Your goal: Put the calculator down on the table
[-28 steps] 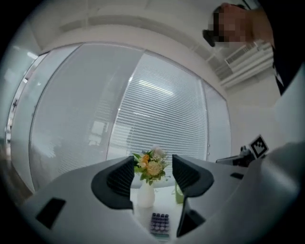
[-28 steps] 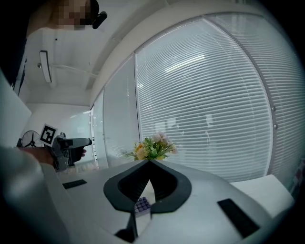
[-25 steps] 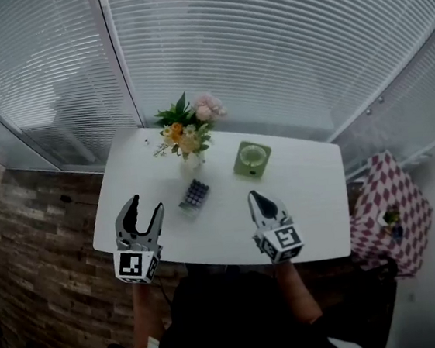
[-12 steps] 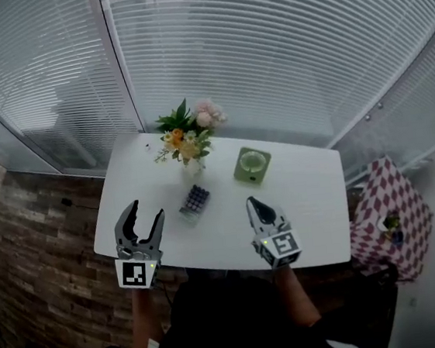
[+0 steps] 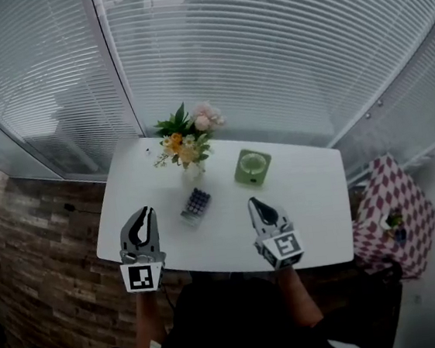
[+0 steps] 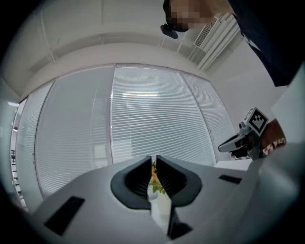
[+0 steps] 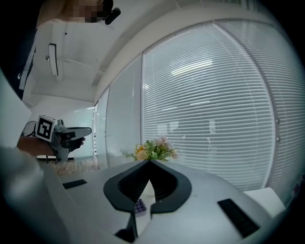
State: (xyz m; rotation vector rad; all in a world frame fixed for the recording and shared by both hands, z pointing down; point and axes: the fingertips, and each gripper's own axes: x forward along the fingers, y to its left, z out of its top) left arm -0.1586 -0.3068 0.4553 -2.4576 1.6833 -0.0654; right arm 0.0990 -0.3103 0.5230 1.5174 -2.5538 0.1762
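Note:
The calculator (image 5: pixel 196 204), small with purple keys, lies flat on the white table (image 5: pixel 306 198), just in front of the flower vase. A corner of the calculator (image 7: pixel 139 206) also shows low between the right jaws. My left gripper (image 5: pixel 140 226) hovers over the table's near left edge, left of the calculator and apart from it. Its jaws are closing, with a narrow gap left and nothing between them (image 6: pixel 154 159). My right gripper (image 5: pixel 256 208) hangs over the near middle, right of the calculator, shut and empty (image 7: pixel 148 164).
A vase of flowers (image 5: pixel 188 137) stands at the back left of the table. To its right rests a green square dish (image 5: pixel 252 164). White blinds close off the far side. A brick wall runs along the left, and a checked cloth (image 5: pixel 390 212) lies right of the table.
The left jaws have gone from wide apart to nearly together. Both grippers have kept their places, and the calculator has not moved.

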